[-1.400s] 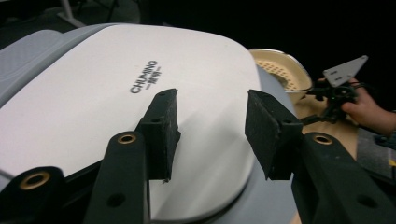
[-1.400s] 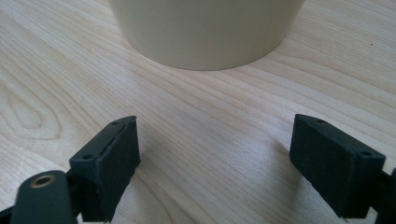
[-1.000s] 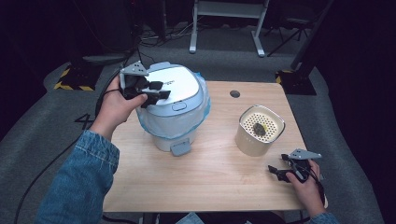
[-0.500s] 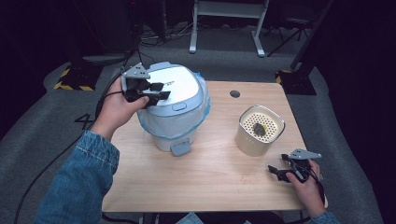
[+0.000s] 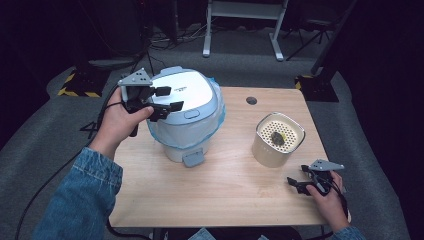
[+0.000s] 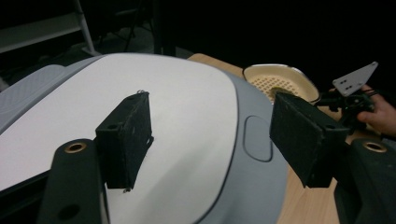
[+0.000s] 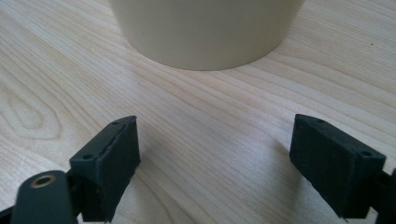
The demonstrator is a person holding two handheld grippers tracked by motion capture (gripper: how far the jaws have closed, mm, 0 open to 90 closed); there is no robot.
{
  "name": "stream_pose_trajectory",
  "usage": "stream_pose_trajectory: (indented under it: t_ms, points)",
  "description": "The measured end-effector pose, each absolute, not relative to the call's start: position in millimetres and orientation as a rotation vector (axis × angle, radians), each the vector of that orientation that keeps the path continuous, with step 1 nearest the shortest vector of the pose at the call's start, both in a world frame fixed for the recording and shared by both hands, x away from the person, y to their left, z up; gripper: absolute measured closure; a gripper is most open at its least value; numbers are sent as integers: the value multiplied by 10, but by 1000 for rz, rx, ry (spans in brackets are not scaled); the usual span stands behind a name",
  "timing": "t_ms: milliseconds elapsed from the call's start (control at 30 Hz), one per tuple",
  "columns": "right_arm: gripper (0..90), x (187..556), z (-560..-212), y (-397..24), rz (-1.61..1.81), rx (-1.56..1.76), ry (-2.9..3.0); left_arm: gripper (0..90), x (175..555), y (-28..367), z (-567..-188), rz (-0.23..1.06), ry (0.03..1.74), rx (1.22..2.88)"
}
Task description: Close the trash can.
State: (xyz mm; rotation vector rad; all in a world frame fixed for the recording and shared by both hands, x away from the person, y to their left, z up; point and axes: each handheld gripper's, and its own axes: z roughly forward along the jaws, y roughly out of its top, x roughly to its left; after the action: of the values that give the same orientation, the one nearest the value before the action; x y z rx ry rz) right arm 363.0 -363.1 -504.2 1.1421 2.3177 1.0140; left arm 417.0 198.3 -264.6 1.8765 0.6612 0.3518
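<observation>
Over the lid of the rice cooker (image 5: pixel 186 107) hangs the left gripper (image 5: pixel 165 99), held in the person's left hand (image 5: pixel 117 122). Its two black jaws have just been opening. They stand wide apart now, with nothing between them but air, just above the white lid. In the left gripper view the lid (image 6: pixel 154 126) lies right under the jaws, smooth and pale, with a small oval button (image 6: pixel 258 144) near its front edge.

Down at the near right corner of the table (image 5: pixel 220 200) sits the right gripper (image 5: pixel 299 181), held in the right hand (image 5: pixel 331 200). Its jaws are wide apart too, and they hold nothing. In the right gripper view they rest low over the bare wood, and the cream pot (image 7: pixel 205 32) stands near, just ahead of them, not touching.

From above, the cream pot (image 5: pixel 278 140) stands to the right of the rice cooker, well apart from it. It has a top full of little holes, with something dark lying on it. A blue denim sleeve (image 5: pixel 82 200) covers the left arm.
</observation>
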Motion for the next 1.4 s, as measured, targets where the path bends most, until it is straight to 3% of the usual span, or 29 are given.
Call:
stream_pose_trajectory:
  t_ms: [667, 1400]
  points:
    - [160, 3635, -5042, -3633, 1020, 1138, 2324, 290, 3595, 2084, -2786, 367, 665, 1900]
    - [159, 3635, -5042, -3632, 1019, 1138, 2325, 279, 3010, 2148, -3568, 321, 651, 1859]
